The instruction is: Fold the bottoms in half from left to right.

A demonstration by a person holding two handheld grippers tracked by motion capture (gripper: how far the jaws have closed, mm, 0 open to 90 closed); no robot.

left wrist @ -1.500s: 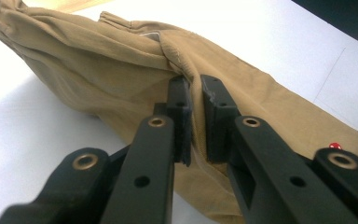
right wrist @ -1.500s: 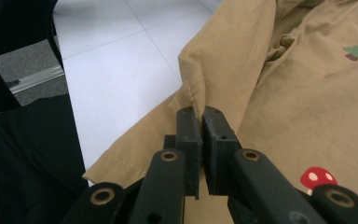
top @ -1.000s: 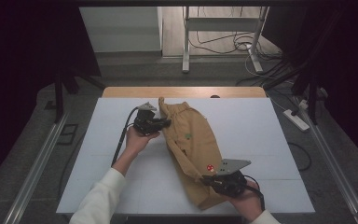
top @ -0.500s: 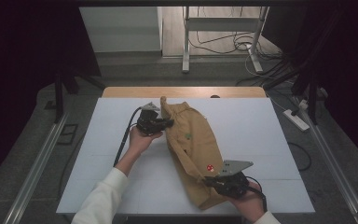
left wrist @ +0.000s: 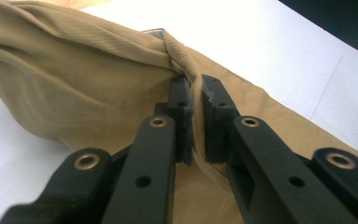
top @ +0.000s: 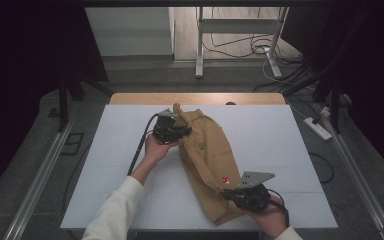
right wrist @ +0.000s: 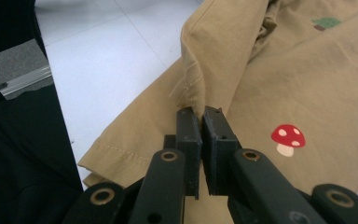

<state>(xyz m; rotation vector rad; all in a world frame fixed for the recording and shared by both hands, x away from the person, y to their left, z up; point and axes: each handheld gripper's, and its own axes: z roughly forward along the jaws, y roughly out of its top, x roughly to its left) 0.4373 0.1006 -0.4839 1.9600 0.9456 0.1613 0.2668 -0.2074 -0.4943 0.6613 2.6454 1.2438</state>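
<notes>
Tan cotton trousers with small mushroom and tree prints [top: 207, 155] lying across the middle of a white rectangular table [top: 280, 140], left gripper [left wrist: 194, 100] pinching their far edge, right gripper [right wrist: 201, 119] clamped on a raised fold at their near end

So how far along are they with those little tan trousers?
Both grips look done: the left gripper is shut on the tan trousers at the waist end, and the right gripper is pinching a fold near the red mushroom print. The garment is bunched and partly lifted; any folding or spreading remains.
</notes>
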